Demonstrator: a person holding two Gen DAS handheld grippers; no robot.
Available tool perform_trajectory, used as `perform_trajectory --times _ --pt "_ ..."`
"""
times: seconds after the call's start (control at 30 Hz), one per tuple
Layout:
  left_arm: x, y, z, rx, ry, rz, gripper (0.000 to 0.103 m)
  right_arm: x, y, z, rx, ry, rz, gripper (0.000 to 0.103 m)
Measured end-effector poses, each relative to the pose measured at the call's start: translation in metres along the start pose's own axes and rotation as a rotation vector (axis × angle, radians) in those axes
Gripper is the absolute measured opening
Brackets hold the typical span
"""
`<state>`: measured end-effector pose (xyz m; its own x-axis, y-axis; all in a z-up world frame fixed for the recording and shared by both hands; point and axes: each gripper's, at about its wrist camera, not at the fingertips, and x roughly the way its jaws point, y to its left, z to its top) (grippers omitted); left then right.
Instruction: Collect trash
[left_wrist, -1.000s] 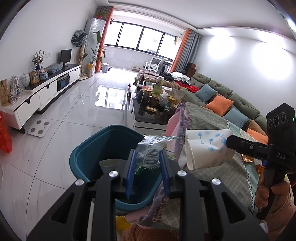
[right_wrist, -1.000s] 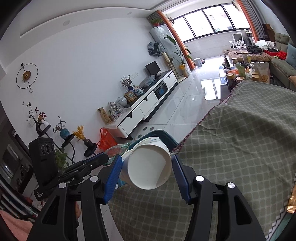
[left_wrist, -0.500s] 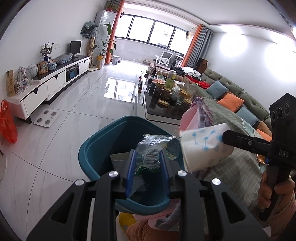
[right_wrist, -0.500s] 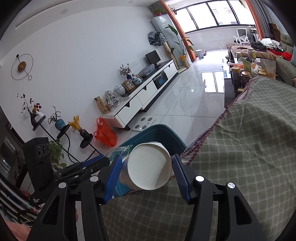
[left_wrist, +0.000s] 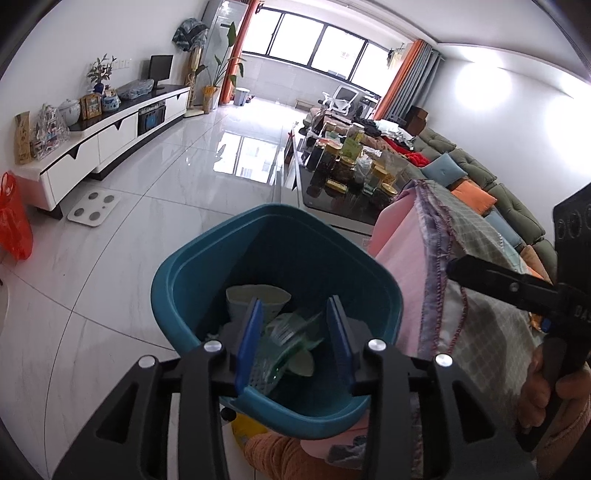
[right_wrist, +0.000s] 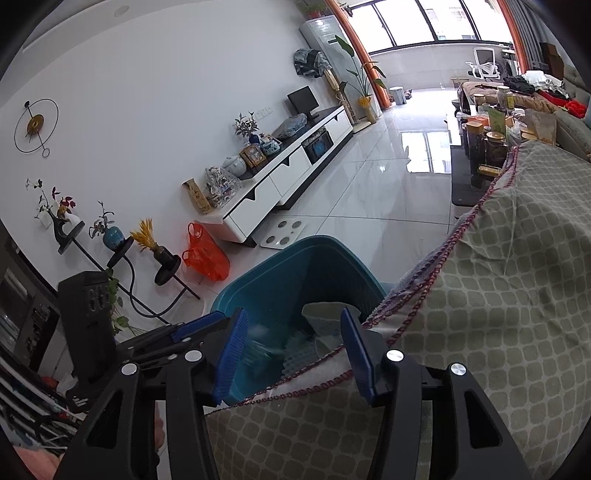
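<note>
A teal trash bin (left_wrist: 177, 280) stands on the floor beside the cloth-covered table. My left gripper (left_wrist: 295, 339) hovers over its mouth with jaws opening; a crumpled clear and green plastic wrapper (left_wrist: 286, 330) shows between them, loose and blurred, down inside the bin. A paper cup (left_wrist: 255, 297) lies in the bin behind it. My right gripper (right_wrist: 291, 354) points over the table edge at the bin (right_wrist: 295, 269). Its jaws are closing slightly with nothing between them. A white cup (right_wrist: 323, 317) rests inside the bin. One of the right gripper's fingers (left_wrist: 491, 278) reaches in from the right.
The green checked tablecloth (right_wrist: 498, 295) over a pink layer (left_wrist: 402, 251) hangs next to the bin. Beyond it is a glass coffee table (left_wrist: 347, 206) crowded with jars. An orange bag (right_wrist: 205, 254), a white floor scale (left_wrist: 94, 206) and a TV cabinet (left_wrist: 110, 140) line the left wall.
The left jaws spread and the wrapper slipped from them into the bin. The paper cup left the right jaws and is gone from them. Both grippers moved closer over the bin.
</note>
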<state>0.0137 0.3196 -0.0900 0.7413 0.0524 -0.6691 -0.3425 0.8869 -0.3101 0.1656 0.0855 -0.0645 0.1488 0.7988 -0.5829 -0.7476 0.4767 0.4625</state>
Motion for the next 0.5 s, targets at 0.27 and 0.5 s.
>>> perform_trajectory --times 0.27,0.5 --pt "-0.004 -0.003 -0.003 -0.001 -0.012 -0.003 0.038 -0.014 -0.007 -0.006 0.016 -0.014 0.007 0.053" --pt "-0.026 -0.028 -0.003 0.051 -0.071 -0.047 0.045 -0.046 -0.016 -0.018 0.024 -0.059 -0.01 0.054"
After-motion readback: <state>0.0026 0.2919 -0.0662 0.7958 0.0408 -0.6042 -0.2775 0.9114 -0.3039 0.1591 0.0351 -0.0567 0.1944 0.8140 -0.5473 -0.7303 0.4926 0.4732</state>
